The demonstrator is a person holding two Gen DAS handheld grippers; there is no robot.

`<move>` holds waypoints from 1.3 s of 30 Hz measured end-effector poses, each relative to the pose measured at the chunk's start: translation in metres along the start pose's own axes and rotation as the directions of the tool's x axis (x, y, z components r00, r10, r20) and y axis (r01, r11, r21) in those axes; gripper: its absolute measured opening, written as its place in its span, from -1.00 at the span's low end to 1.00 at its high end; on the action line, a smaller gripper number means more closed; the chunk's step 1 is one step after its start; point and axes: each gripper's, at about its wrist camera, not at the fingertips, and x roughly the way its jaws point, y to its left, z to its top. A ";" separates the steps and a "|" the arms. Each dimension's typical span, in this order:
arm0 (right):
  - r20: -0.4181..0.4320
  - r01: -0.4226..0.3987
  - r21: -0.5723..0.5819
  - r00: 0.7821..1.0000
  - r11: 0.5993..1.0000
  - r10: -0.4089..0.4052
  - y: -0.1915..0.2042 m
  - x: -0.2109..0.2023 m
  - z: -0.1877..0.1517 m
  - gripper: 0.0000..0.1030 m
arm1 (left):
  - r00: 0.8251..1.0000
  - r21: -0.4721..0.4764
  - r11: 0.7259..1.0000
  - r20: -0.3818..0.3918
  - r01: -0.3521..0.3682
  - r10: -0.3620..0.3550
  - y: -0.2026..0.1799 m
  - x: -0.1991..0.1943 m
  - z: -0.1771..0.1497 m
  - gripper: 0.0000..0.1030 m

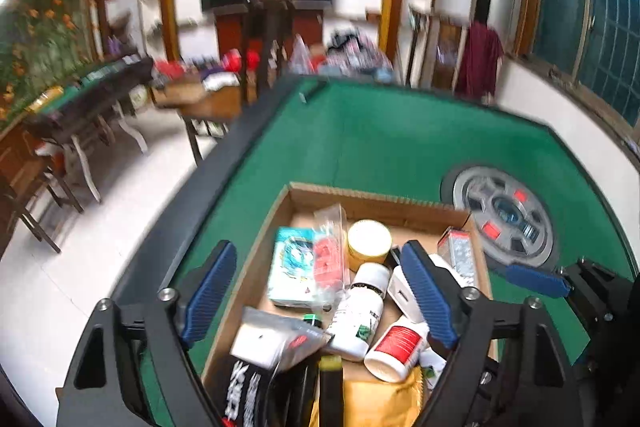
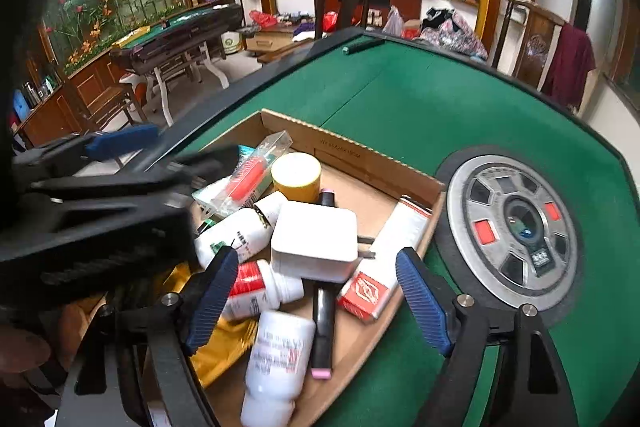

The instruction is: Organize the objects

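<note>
Both sets of jaws released and empty, hovering over the cardboard box [image 2: 362, 163] on the green felt table [image 2: 460, 107]; left gripper [image 1: 320, 297] above the box's near half, right gripper [image 2: 318, 297] above its right-hand side.

Inside the box, a loose jumble:
- White power adapter [image 2: 314, 241], near the middle, lying on other items, prongs toward the red-and-white carton [image 2: 384, 259]. Rigid, smooth, probably light; best pinched across the two flat faces, not the rounded corners.
- White pill bottles: one with a red label [image 2: 256, 291], one lying nearest the camera [image 2: 276, 363], one with green print [image 2: 234, 235]. Hard, slick plastic, likely to roll; take across the body, just below the cap.
- Yellow jar with pale lid [image 2: 296, 175], upright toward the far wall. Squat, stiff, wide; looks close to the limit of the jaw opening.
- Black marker with pink end [image 2: 322, 331], thin, easy to spin; grip mid-length.
- Clear packet with red contents [image 1: 330, 255], soft and crinkly, apt to slip.
- Yellow padded envelope [image 1: 372, 399], limp; take by an edge.
</note>
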 end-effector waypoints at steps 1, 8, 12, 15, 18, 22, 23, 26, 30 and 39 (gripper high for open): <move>0.010 0.002 0.004 1.000 1.000 -0.002 0.000 -0.006 -0.003 0.73 | 0.999 -0.008 1.000 0.038 -0.009 0.009 -0.001 -0.013 -0.002 0.76; 0.067 -0.007 0.070 0.998 0.998 0.002 -0.007 -0.044 -0.030 0.80 | 0.949 -0.087 0.991 0.292 -0.100 0.121 -0.009 -0.103 -0.024 1.00; 0.104 -0.003 0.091 0.995 0.996 -0.007 -0.008 -0.063 -0.046 0.82 | 0.937 -0.095 0.988 0.316 -0.125 0.149 -0.021 -0.133 -0.038 1.00; 0.135 -0.014 0.106 0.991 0.994 0.000 -0.006 -0.076 -0.056 0.84 | 0.949 -0.095 0.993 0.301 -0.066 0.092 -0.026 -0.144 -0.048 1.00; 0.169 -0.016 0.102 0.986 0.995 -0.002 -0.003 -0.090 -0.066 0.84 | 0.966 -0.129 0.992 0.258 0.007 0.027 -0.027 -0.146 -0.055 1.00; 0.225 0.021 0.081 0.974 0.996 -0.039 0.003 -0.108 -0.079 0.88 | 0.973 -0.149 0.989 0.229 -0.006 0.040 -0.030 -0.149 -0.064 1.00; 0.235 0.028 0.082 0.971 0.996 -0.046 0.004 -0.112 -0.083 0.89 | 0.972 -0.145 0.989 0.231 -0.015 0.049 -0.031 -0.151 -0.066 1.00; 0.276 0.059 0.076 0.958 0.995 -0.078 0.006 -0.121 -0.092 0.93 | 0.964 -0.148 0.988 0.255 -0.031 0.069 -0.035 -0.165 -0.071 1.00; 0.315 0.106 0.066 0.941 0.992 -0.121 0.008 -0.128 -0.100 0.96 | 0.957 -0.185 0.983 0.282 -0.009 0.062 -0.035 -0.178 -0.077 1.00; 0.324 0.138 0.053 0.934 0.989 -0.147 0.010 -0.133 -0.113 0.98 | 0.964 -0.237 0.967 0.220 -0.095 0.149 -0.024 -0.176 -0.086 1.00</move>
